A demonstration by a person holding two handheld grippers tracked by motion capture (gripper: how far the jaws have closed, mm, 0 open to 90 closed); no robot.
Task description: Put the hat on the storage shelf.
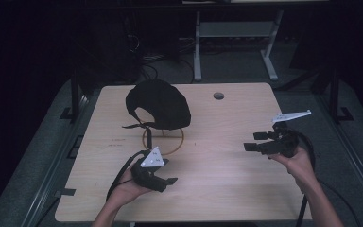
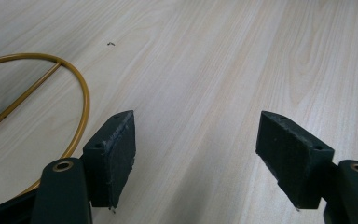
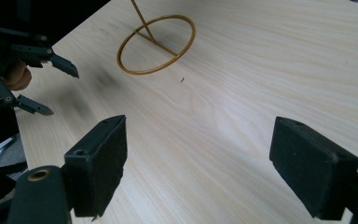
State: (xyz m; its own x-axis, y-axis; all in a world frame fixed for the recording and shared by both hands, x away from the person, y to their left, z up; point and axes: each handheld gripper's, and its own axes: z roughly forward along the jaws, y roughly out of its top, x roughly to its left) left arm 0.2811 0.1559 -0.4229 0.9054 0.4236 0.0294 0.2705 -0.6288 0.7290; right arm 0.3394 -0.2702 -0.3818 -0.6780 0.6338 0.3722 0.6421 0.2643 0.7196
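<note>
A black cap [image 1: 159, 103] is seen perched on a gold wire stand [image 1: 163, 139] toward the far-left part of the tabletop [image 1: 217, 189], well clear of every edge. The stand's ring base [image 3: 156, 44] lies flat on the wood, and its thin upright is seen rising from the ring in the right gripper view. Nothing is held and the cap is untouched by either gripper, so the work looks barely begun or just finished; which of the 2 cannot be told. If the cap is to be lifted off, the whole reach and grasp is judged still to come.

The left gripper [image 1: 169, 180] is held low near the front-left of the tabletop, just on the near side of the ring, pointing roughly toward the right edge. Its jaws are spread wide with only bare wood between the 2 pads [image 2: 116, 156]. The ring's arc is seen just beside the left pad.

The right gripper [image 1: 254, 142] is held by the right hand [image 1: 298, 163] near the right edge, raised a little off the tabletop, pointing left toward the stand. Its jaws also gape wide, nothing between the pads [image 3: 100, 163]. Both grippers are well apart from the cap.
</note>
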